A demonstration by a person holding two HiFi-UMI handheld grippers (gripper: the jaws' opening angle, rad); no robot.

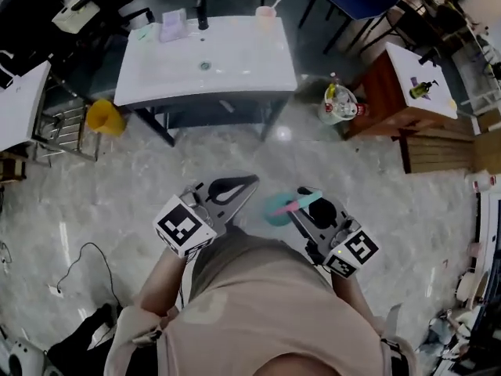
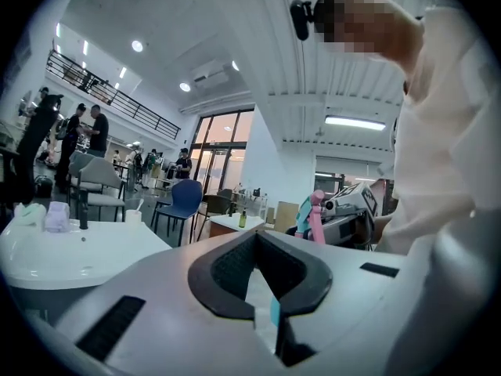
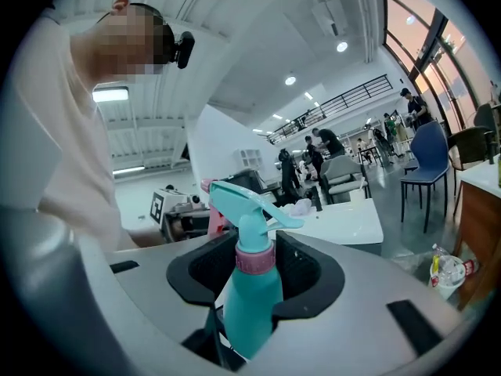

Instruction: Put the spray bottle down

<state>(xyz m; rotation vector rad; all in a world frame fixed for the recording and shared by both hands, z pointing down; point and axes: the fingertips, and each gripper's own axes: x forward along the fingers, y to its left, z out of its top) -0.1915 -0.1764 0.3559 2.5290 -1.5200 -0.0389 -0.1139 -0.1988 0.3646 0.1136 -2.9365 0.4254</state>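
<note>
Landmark: white worktop [image 1: 243, 73] with an inset sink; every position below is given relative to it.
Person: torso in a pale shirt [image 1: 258, 312], nearest the camera, well apart from the worktop on its near side.
Left gripper [image 1: 246, 185]: on the near side of the worktop and aimed toward it. Fingers are closed tip to tip with nothing between them.
Right gripper [image 1: 301, 204]: just beside the left gripper, on the same near side. Fingers are clamped on the spray bottle [image 3: 250, 304].
Spray bottle position: held in the air above the floor [image 1: 117, 210], well short of the worktop.
Bottle relative to fingers: the teal body sits between the two black pads [image 3: 309, 276], one pad on each side. The pink collar is level with the pads' upper edge, and the trigger head stands clear above them.
On the worktop: dark tap [image 1: 202, 10], lilac packet [image 1: 172, 28] and pink cup [image 1: 266, 12], all along the far edge.
Right of the worktop: small bin [image 1: 340, 104] near the corner, then a brown side table [image 1: 387, 92].
</note>
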